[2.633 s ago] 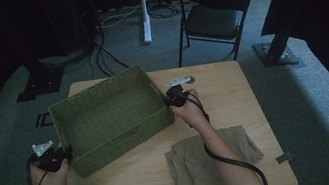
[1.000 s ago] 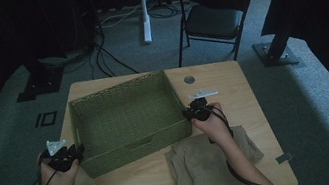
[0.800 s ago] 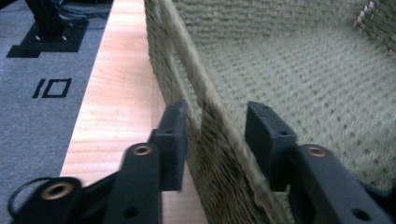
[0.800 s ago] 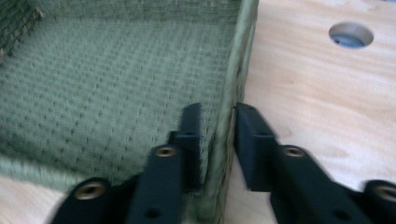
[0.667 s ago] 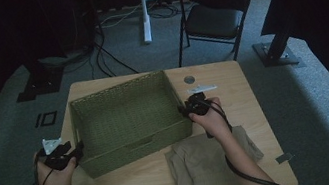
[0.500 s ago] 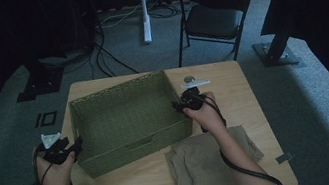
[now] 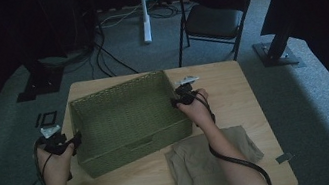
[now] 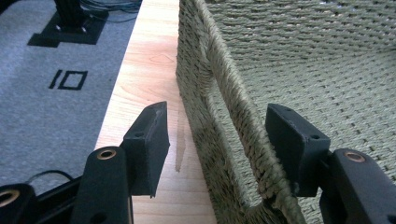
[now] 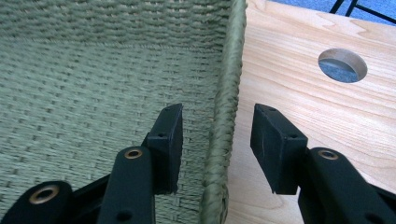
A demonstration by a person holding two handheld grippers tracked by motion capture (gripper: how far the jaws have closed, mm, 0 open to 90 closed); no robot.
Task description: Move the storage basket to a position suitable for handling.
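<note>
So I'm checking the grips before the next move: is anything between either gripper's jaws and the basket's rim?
Nothing visible. The left gripper straddles the basket's left wall, the right gripper its right wall. Both sets of jaws have just been opening; the pads stand clear of the rim.

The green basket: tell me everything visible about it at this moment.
The green basket is a rectangular, open-topped bin of woven, cord-like fibre with a thick braided rim and a handle slot in its near wall. It stands upright and empty on the wooden table, slightly skewed. The left gripper and right gripper each straddle a side rim with open jaws; their pads show gaps to the weave. A folded cloth lies near its front right corner.
</note>
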